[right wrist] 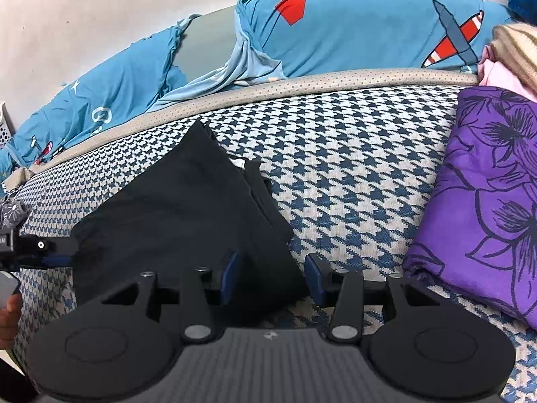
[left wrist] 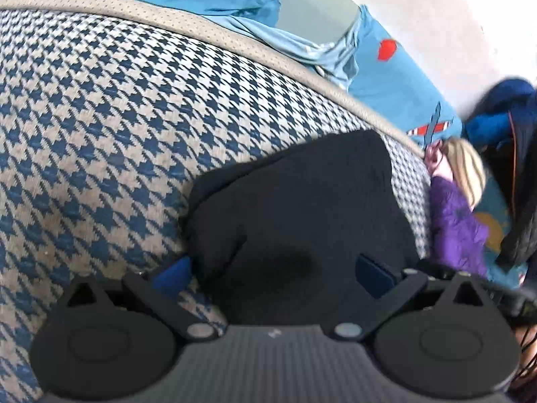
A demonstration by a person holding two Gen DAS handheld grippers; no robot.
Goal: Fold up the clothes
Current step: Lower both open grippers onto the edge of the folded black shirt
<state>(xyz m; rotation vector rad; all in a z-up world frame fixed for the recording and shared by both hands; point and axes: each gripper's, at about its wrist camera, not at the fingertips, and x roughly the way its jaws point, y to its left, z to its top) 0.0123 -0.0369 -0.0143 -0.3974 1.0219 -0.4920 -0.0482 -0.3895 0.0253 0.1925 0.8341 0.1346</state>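
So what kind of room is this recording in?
Most likely a bedroom at home: a houndstooth mattress against a plain wall, a blue airplane-print sheet bunched behind it, and folded clothes, a black garment and a purple floral one, lying on it.

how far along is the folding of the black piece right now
Done: the black garment already lies folded into a compact wedge on the houndstooth cover, and a folded purple floral cloth sits beside it.
In hand: nothing gripped. The right gripper is open at the garment's near corner; the left gripper is open over it.
Left: probably one more fold or moving it beside the purple one.
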